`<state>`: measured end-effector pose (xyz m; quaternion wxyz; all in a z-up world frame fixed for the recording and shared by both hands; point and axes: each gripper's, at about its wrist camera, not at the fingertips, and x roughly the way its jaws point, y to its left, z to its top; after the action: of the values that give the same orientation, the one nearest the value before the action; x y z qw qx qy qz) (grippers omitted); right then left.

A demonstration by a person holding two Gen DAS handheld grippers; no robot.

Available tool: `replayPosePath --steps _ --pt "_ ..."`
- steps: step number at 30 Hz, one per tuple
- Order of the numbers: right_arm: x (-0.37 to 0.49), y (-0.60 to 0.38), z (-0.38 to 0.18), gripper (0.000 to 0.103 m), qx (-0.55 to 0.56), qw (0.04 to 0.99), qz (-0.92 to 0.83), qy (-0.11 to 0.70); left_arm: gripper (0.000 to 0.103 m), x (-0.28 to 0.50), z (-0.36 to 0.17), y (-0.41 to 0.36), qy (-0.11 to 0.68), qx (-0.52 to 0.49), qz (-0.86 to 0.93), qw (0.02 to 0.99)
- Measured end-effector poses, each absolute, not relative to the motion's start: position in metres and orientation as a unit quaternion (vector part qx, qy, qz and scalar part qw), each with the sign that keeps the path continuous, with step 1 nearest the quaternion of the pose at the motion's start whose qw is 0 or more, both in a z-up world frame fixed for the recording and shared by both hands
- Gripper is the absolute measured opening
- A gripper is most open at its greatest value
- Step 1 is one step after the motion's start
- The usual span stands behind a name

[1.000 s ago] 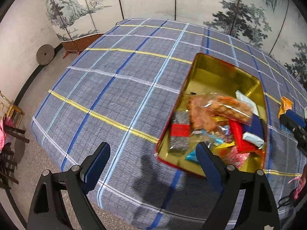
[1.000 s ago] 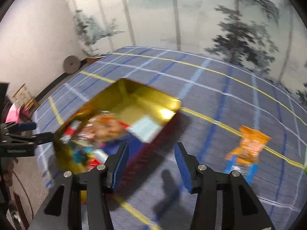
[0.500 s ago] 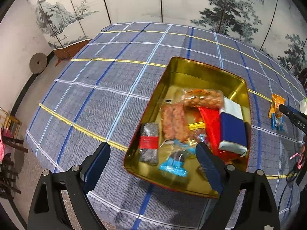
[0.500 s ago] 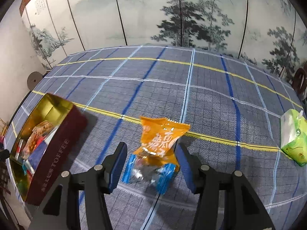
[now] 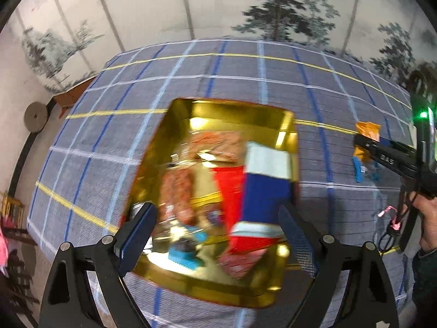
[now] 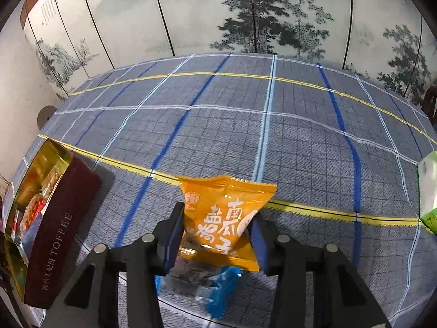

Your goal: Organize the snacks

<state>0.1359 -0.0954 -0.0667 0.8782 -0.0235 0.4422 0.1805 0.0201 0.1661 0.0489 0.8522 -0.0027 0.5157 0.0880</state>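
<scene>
Fingers of your right gripper [image 6: 215, 235] pinch the orange packet [image 6: 225, 213], one on each side; it stands upright, long axis vertical, crimped top edge pointing away from you, above a blue-ended clear packet [image 6: 202, 287] on the cloth [image 6: 245, 136]. Your left gripper [image 5: 218, 235] hangs spread wide, empty, over the tin [image 5: 237, 112] of blurred snacks.

A folding screen [image 6: 245, 13] painted with misty pines and hills is standing right behind the table, its panels split by dark seams. A blue-grey plaid tablecloth [image 6: 232, 136] with yellow, white and blue lines is covering the tabletop. At left, a round stone disc [image 5: 35, 117] is leaning against the pale wall [image 5: 11, 109].
</scene>
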Motion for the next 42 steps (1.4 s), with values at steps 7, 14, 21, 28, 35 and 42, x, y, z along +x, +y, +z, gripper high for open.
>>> replayPosePath --steps 7,14,21,28,35,42 --pt "0.126 -0.140 -0.068 0.043 -0.038 0.890 0.153 0.427 0.089 0.038 0.045 0.109 0.510 0.020 0.031 0.859" --pt "0.098 -0.192 -0.074 0.043 -0.053 0.901 0.121 0.414 0.089 0.056 0.030 0.060 0.508 0.029 -0.022 0.860" --pt "0.076 -0.229 -0.079 0.043 -0.048 0.908 0.116 0.400 0.088 0.077 0.012 0.025 0.510 0.016 -0.056 0.858" --pt "0.073 -0.236 -0.084 0.043 -0.037 0.910 0.120 0.396 0.081 0.097 0.002 0.000 0.505 0.020 -0.074 0.860" --pt "0.077 -0.238 -0.087 0.044 -0.029 0.905 0.127 0.406 0.067 0.114 -0.017 -0.015 0.519 0.026 -0.083 0.850" --pt "0.076 -0.237 -0.087 0.044 -0.028 0.905 0.127 0.406 0.064 0.125 -0.032 -0.020 0.533 0.015 -0.093 0.841"
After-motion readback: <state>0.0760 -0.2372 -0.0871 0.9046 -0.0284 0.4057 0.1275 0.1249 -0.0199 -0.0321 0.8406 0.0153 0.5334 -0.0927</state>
